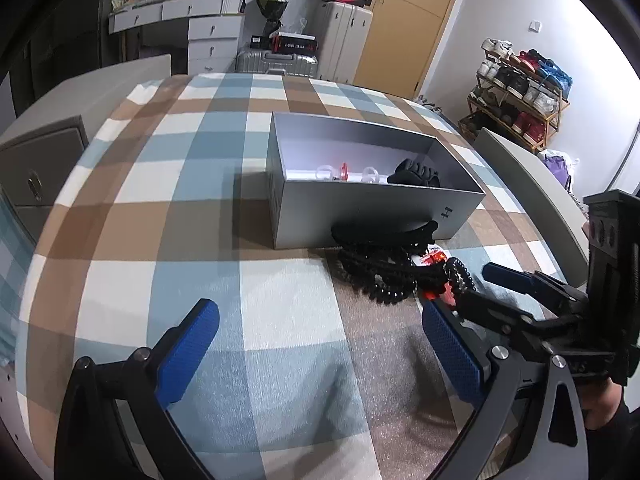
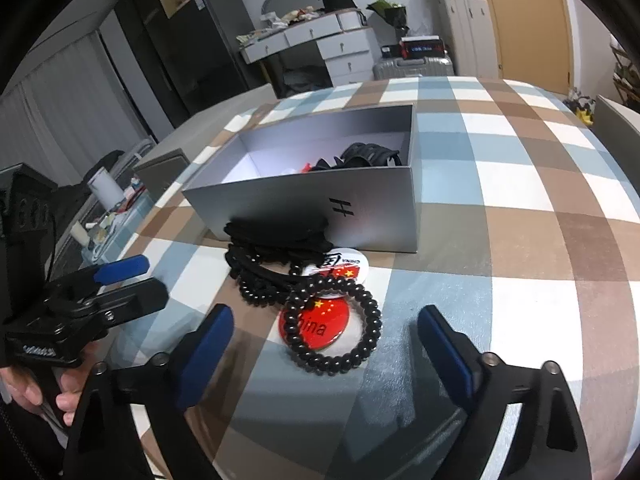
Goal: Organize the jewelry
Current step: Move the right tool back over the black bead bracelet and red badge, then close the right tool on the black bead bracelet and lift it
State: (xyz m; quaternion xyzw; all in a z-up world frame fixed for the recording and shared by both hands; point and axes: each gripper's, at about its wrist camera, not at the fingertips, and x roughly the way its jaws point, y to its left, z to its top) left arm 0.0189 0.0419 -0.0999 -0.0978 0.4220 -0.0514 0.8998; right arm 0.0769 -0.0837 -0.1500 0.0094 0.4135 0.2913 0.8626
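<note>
An open silver box (image 1: 360,212) (image 2: 320,204) stands on the checked tablecloth and holds a black claw clip (image 1: 414,172) (image 2: 368,154) and small clear and red pieces (image 1: 344,172). In front of it lies a pile of black spiral hair ties (image 1: 376,276) (image 2: 332,328) over a red China badge (image 2: 320,324) and a white badge (image 2: 336,266). My right gripper (image 2: 326,340) is open, just short of the front hair tie, and it also shows in the left wrist view (image 1: 476,284). My left gripper (image 1: 320,340) is open and empty, left of the pile; it also shows in the right wrist view (image 2: 136,276).
The checked tablecloth (image 1: 180,208) covers the table. Behind stand a white drawer desk (image 1: 200,20), suitcases (image 1: 344,40), a shoe rack (image 1: 520,88) and a wooden door (image 1: 412,20). A grey cabinet (image 1: 36,172) is at the left.
</note>
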